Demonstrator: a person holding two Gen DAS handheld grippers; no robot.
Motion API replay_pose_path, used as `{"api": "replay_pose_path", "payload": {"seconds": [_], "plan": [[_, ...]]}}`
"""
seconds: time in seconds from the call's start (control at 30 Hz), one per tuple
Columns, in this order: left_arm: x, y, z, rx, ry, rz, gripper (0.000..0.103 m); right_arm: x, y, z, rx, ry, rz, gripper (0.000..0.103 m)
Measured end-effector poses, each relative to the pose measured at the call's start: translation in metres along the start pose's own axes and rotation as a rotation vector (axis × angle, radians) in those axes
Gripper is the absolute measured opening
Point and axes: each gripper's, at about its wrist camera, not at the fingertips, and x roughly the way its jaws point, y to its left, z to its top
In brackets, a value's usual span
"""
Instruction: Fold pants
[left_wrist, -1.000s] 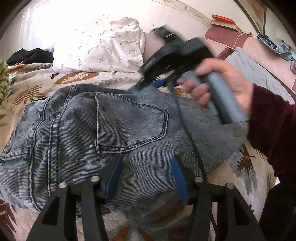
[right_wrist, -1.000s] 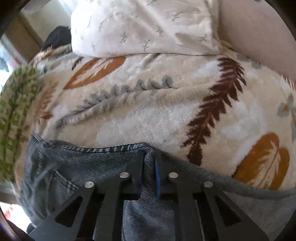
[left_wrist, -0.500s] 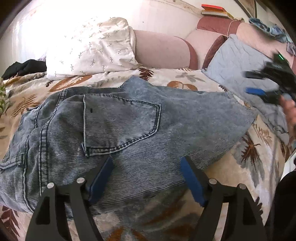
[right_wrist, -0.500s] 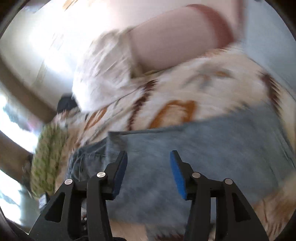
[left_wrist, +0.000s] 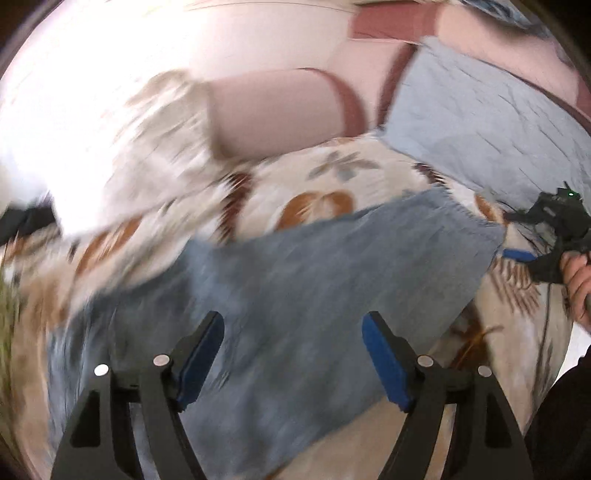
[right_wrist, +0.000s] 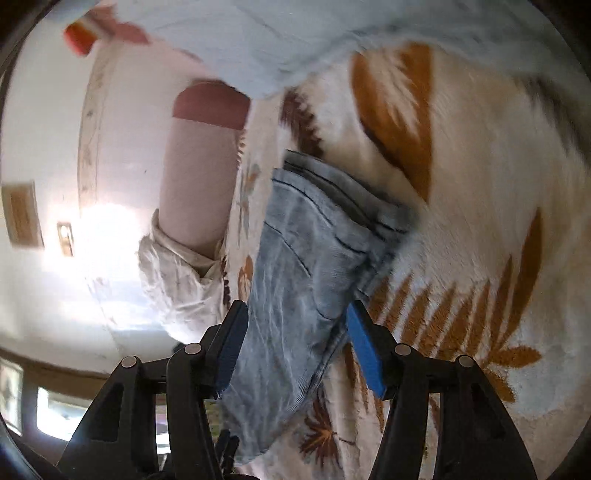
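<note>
While both fingers gape empty | left view shows right gripper (left_wrist: 517, 254) | right view: pants (right_wrist: 306, 266) hem

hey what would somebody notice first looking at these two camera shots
The grey-blue jeans lie spread across the leaf-print blanket, filling the middle of both views. Both grippers hang over them with blue-padded jaws wide apart, gripping nothing: left gripper, right gripper. A pale blue pillow leans behind.

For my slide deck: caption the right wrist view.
Open right claw poised above jeans lying on a leaf-print blanket.
</note>
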Motion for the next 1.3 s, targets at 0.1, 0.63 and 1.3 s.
{"api": "replay_pose_path", "payload": {"seconds": [0.1,0.63,1.3], "plan": [[0.022,-0.032,0.037,0.086,0.019,-0.018,0.080,0.001,-0.010,0.002,0.042,0.006,-0.003,0.056],[0.136,-0.123,0.136,0.208,0.160,-0.131,0.080,0.016,-0.028,0.014,0.123,-0.010,-0.013,0.055],[0.116,-0.097,0.101,0.143,0.224,-0.057,0.085,0.014,-0.030,0.017,0.149,-0.022,0.011,0.055]]}}
